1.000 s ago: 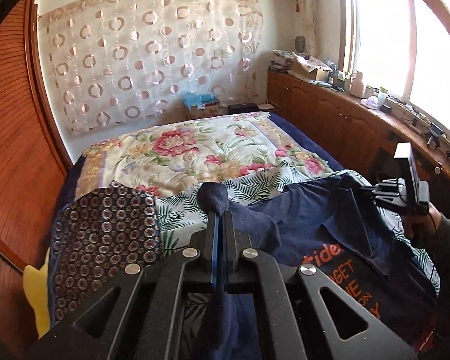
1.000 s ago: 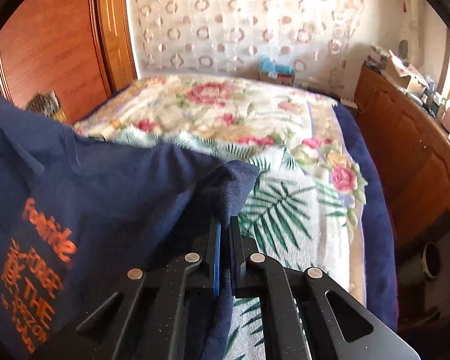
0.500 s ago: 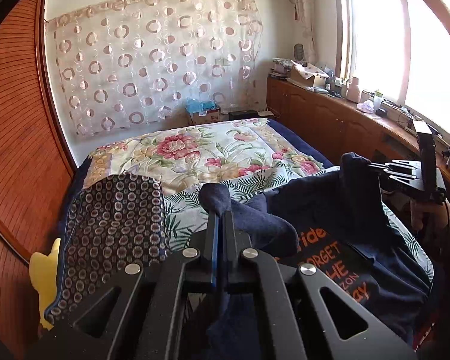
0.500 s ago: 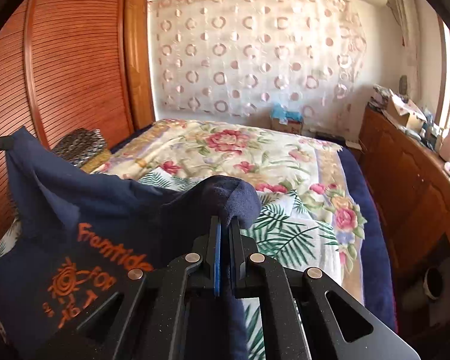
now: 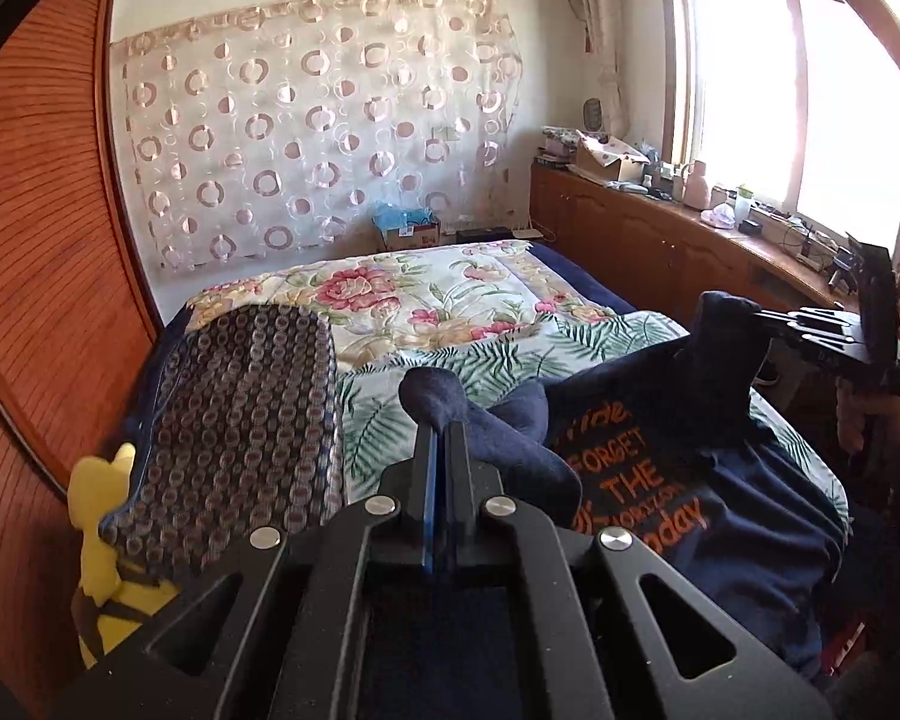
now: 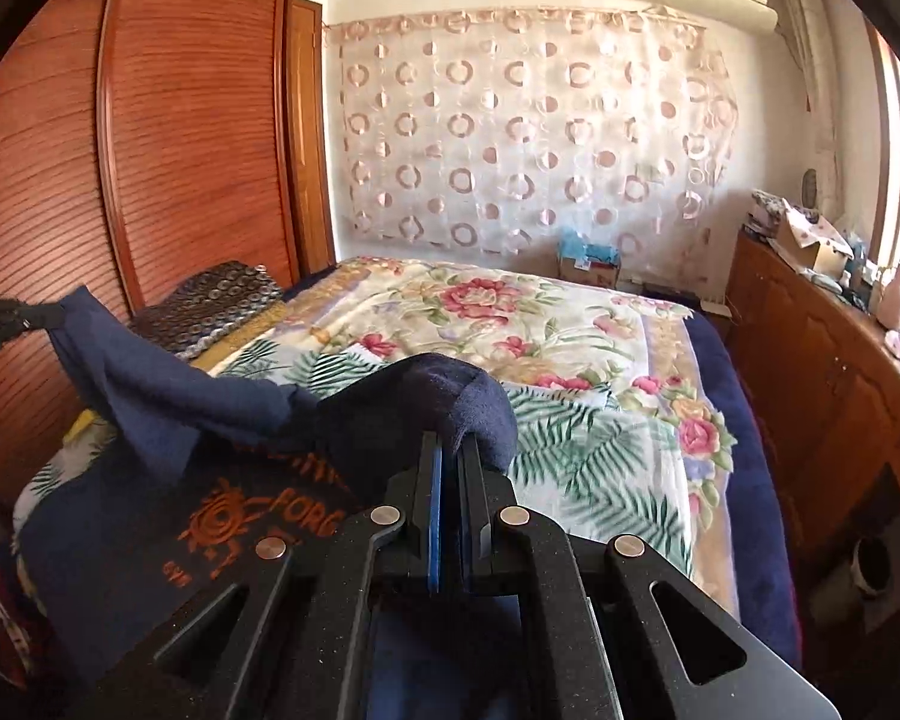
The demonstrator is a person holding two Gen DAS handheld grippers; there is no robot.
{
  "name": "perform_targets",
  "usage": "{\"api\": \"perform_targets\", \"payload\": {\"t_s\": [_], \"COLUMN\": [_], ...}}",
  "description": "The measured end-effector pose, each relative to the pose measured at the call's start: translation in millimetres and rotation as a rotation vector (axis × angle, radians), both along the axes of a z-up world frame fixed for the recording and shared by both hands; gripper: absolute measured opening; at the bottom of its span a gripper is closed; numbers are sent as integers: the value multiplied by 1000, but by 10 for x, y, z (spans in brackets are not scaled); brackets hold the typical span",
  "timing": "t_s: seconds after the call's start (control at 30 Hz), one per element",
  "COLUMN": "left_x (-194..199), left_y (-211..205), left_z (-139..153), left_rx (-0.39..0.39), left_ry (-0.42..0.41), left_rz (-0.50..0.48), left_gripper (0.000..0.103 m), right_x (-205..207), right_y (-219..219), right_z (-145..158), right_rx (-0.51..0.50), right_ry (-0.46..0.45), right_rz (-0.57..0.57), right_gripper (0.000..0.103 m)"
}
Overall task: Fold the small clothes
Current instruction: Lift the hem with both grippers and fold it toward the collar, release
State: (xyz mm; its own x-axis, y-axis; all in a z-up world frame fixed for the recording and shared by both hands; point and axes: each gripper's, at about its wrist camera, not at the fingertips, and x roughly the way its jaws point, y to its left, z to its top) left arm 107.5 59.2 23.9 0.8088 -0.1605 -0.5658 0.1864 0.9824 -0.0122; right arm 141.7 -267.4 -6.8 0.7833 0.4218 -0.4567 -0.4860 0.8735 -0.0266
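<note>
The navy T-shirt (image 5: 690,480) with orange lettering hangs between my two claws over the near end of the bed (image 5: 450,300), its lower part draped on the fern-print cover. My left claw (image 5: 441,438) is pressed together on one bunched corner of the cloth, which bulges over the tips. My right claw (image 6: 450,450) is pinched shut on the opposite corner in the same way; in the left view I can see it off to the side (image 5: 768,318) with the fabric rising to it in a peak.

Compared with a second ago, both corners have come up and drawn back toward me: more of the far wall and the circle-patterned curtain (image 6: 528,138) now shows in both views, and the cloth between the claws has gone from a slack heap to a raised span. The printed front faces up and is partly readable.

I take this as the lift-and-spread before the fold: the shirt is off the heap but not yet flat. The brown patterned pillow (image 5: 240,408) and the yellow plush toy (image 5: 108,510) lie near my left side, so I judge the shirt should go down on the open floral quilt, clear of them.
</note>
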Motion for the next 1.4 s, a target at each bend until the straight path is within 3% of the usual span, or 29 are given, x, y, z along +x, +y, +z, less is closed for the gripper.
{"api": "perform_targets", "payload": {"t_s": [0.27,0.4,0.57,0.67,0.97,1.27,1.33,1.4], "left_x": [-668,-925,-1270,-1384,-1356,-1405,-1405,-1410], "left_y": [350,484,589,604,647,670,676,707], "left_z": [-343,-383,-320,-436,-1081,-996,-941,-874], "left_rx": [-90,-128,-135,-121,-81,-66,-62,-77], "left_ry": [25,22,-1,25,150,124,110,86], "left_rz": [54,82,109,121,183,162,157,157], "left_gripper": [3,3,3,3,3,4,18,47], "right_x": [-745,-1047,-1362,-1557,-1397,-1323,-1330,-1378], "right_y": [-296,-454,-568,-615,-622,-561,-547,-571], "right_z": [-149,-115,43,25,-520,-386,-348,-304], "right_rx": [0,12,9,-14,-86,-98,-108,-111], "right_ry": [31,51,56,73,260,245,237,222], "right_rz": [-2,-6,-10,-13,-64,-65,-64,-59], "right_gripper": [4,4,4,4,4,4,4,10]}}
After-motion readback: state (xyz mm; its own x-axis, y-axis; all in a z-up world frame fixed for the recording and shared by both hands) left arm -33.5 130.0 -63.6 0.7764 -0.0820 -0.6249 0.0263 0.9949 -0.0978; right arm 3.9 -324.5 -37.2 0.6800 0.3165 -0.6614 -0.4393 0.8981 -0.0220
